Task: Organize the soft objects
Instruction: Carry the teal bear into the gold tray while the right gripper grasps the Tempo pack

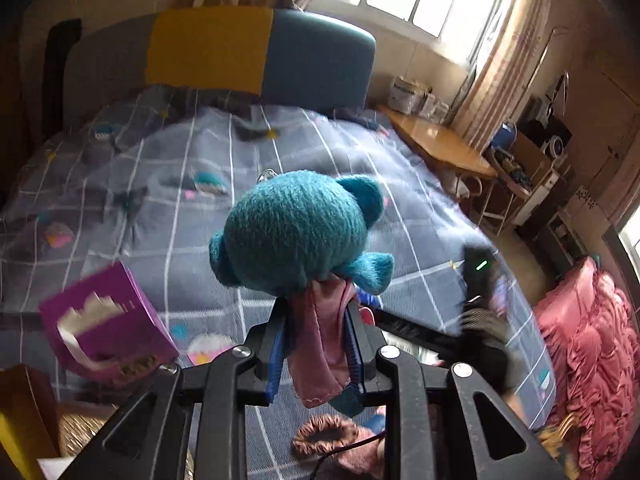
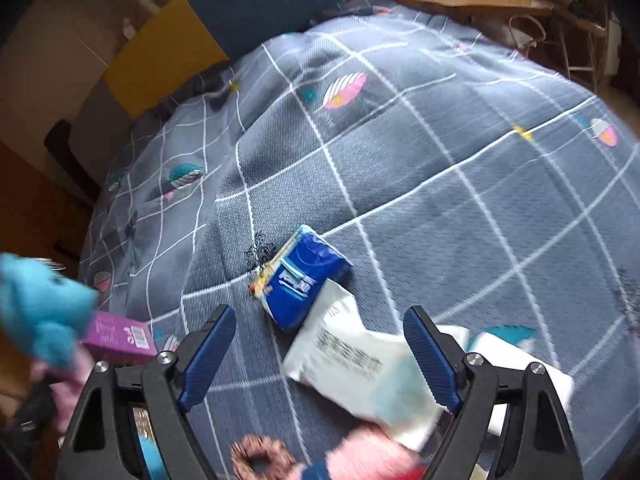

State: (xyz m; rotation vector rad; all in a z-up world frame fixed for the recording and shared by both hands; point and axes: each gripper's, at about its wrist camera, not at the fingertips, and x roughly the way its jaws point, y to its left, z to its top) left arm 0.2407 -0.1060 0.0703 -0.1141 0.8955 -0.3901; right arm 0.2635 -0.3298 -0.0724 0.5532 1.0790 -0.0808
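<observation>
Teal plush toy lifted over the bed

My left gripper (image 1: pixel 316 332) is clamped on the teal plush toy (image 1: pixel 296 232) by its pink cloth – held above the grey bedspread (image 1: pixel 168 184); my right gripper (image 2: pixel 320 364) stands apart over a white packet (image 2: pixel 352 368) (blue tissue pack (image 2: pixel 304 276) just beyond).

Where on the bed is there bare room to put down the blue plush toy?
The wide stretch of checked bedcover between the headboard and the blue tissue pack is bare. The near edge is crowded: tissue pack, white packets, purple box and brown scrunchie. The left hand-held gripper holds the plush toy.
</observation>
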